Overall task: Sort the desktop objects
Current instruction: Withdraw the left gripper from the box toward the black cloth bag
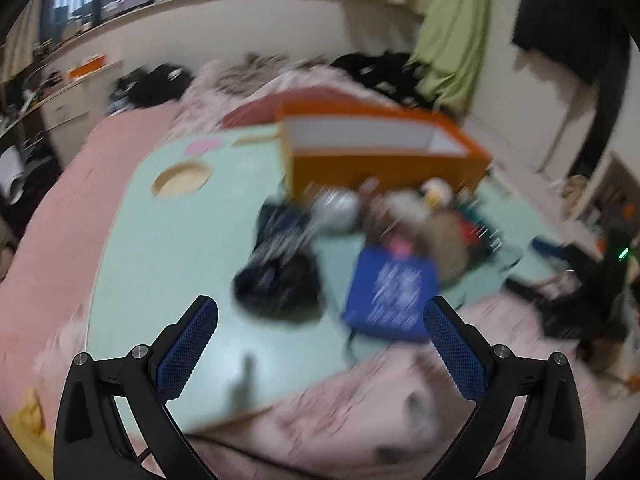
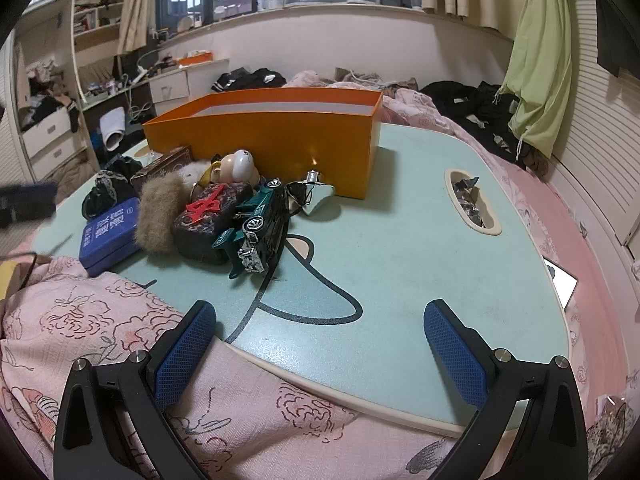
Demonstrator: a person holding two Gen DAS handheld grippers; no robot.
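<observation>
Left gripper (image 1: 320, 344): jaws wide apart, nothing between the blue pads (image 1: 188, 352). It hangs above the near edge of the mint-green lap table (image 1: 168, 248); this view is smeared with blur, so fine detail is lost. Right gripper (image 2: 320, 344): jaws likewise spread and empty, low over the pink floral quilt (image 2: 100, 328) at the table's near edge.

Clutter, right wrist view: a heap lies at 11 o'clock from the right gripper, well apart from its fingertips.
- Green toy car (image 2: 256, 224), tipped on its side at the heap's near edge, leaning against a dark brown case with a red emblem (image 2: 210, 216). Probably die-cast: rigid, fairly dense, smooth paint. A grip across the body between the wheels seems safest; the chrome trim looks slippery.
- Tan fur pompom (image 2: 158, 216), touching the case at its 9 o'clock. Soft and light; it should compress, so a deep pinch is likely needed.
- Blue tin (image 2: 108, 236), flat, just beside the pompom at the table's near-left edge. Stiff and slick; grip across its short sides.
- Cream figurine (image 2: 240, 166), behind the case. Hard, rounded, possibly breakable; take it gently.
- Silvery object (image 2: 316, 196), at 3 o'clock of the car, beside the box wall; its nature is unclear.
- Black lacy fabric (image 2: 106, 192), at 10 o'clock of the tin. Limp; pinch a fold.

Orange box (image 2: 280, 136): open-topped, at 12 o'clock behind the heap, the likely destination. Nothing visible inside from either view.
</observation>
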